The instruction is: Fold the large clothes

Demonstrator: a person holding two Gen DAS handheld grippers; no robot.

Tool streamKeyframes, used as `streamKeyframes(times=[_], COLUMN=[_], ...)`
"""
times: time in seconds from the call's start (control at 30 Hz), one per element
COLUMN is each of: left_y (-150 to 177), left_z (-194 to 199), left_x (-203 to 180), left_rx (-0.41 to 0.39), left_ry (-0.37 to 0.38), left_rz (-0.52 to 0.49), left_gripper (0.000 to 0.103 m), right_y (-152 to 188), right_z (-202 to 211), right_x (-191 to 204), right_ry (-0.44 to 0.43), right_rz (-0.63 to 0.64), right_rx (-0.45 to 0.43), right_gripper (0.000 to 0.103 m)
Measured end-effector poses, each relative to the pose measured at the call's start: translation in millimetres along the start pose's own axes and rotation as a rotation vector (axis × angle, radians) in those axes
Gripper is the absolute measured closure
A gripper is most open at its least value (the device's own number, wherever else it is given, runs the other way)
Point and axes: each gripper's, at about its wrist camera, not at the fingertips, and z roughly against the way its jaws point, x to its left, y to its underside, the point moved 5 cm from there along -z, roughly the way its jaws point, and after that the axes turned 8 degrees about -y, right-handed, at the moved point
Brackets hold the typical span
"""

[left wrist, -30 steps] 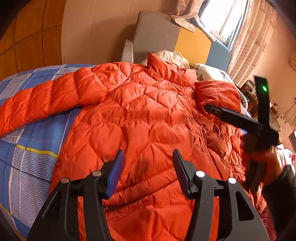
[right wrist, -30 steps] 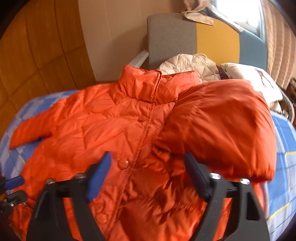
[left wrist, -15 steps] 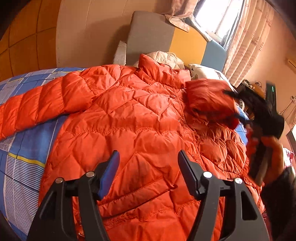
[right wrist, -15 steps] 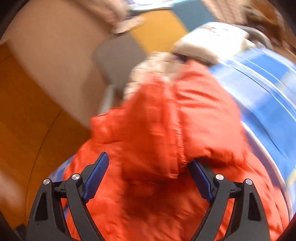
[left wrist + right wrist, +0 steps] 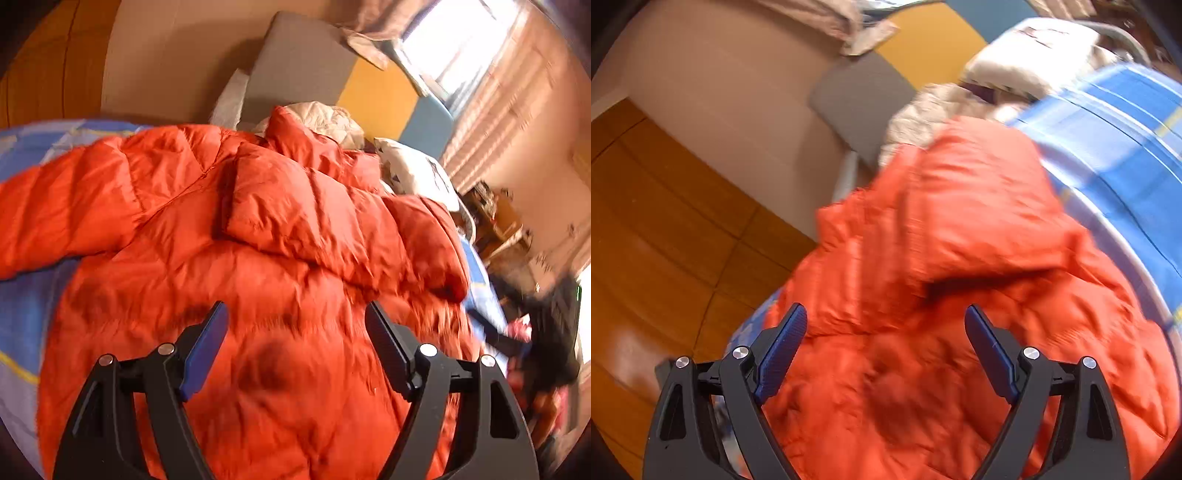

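- Orange puffer jacket (image 5: 280, 266) lies spread front-up on a bed, over a blue checked bedsheet (image 5: 22, 317) that shows at the left of the left wrist view.
- At the far left of that view, one sleeve (image 5: 74, 206) stretches out sideways across the sheet, lying flat.
- Toward the middle, the other sleeve (image 5: 295, 221) is folded inward and rests across the chest, its cuff end pointing left.
- Just above it, the stand-up collar (image 5: 295, 136) sits at the head end, touching a cream quilted garment (image 5: 325, 118) behind it.
- Low in the middle, the left gripper (image 5: 295, 328) hovers over the jacket's lower front; its jaws have just been opening and stand wide apart, with only the fabric below showing in the gap and nothing pinched.
- To the right, a white pillow (image 5: 413, 170) lies near the grey, yellow and blue headboard (image 5: 306, 70).
- At the far right edge, a dark blurred shape appears beside the bed; I cannot tell its details.
- In the right wrist view, the right gripper (image 5: 886, 332) hangs above the jacket's folded bulk (image 5: 960, 258), tilted against the room; its jaws are spread wide and grip nothing.
- Right of it, the blue sheet (image 5: 1119, 147) runs along the jacket's edge.
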Motion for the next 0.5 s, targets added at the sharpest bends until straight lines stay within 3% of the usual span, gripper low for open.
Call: streamKeyframes(times=[0.1,0.27,0.33,0.37,0.4,0.5], left_y=[-18,-44,-47,-49,-50,-55], left_z=[-26,-48,-58,-64,-65,-55], left_x=[16,20,17,17,17,24], left_rx=[0.04,0.047,0.062,0.068,0.066,0.018], left_ry=[0.018,0.058,0.067,0.058,0.049,0.052], left_rz=[0.116,0.177,0.179,0.174,0.167,0.17], left_gripper=[0.031,0.049,0.066,0.088,0.1,0.101], right_y=[-6,-22,-24,-22,-24,-24], right_z=[6,15,18,26,27,37], right_x=[-21,-49,-48,-46,-48,-41], right_ry=[0.024,0.046,0.041,0.039,0.035,0.009], right_rz=[-0.084,-0.179,-0.171,-0.161,-0.15,-0.092], right_rx=[-0.02,-0.073,-0.078,-0.075,-0.07,-0.083], right_gripper=[0.016,0.016,0.016,0.016,0.016,0.016])
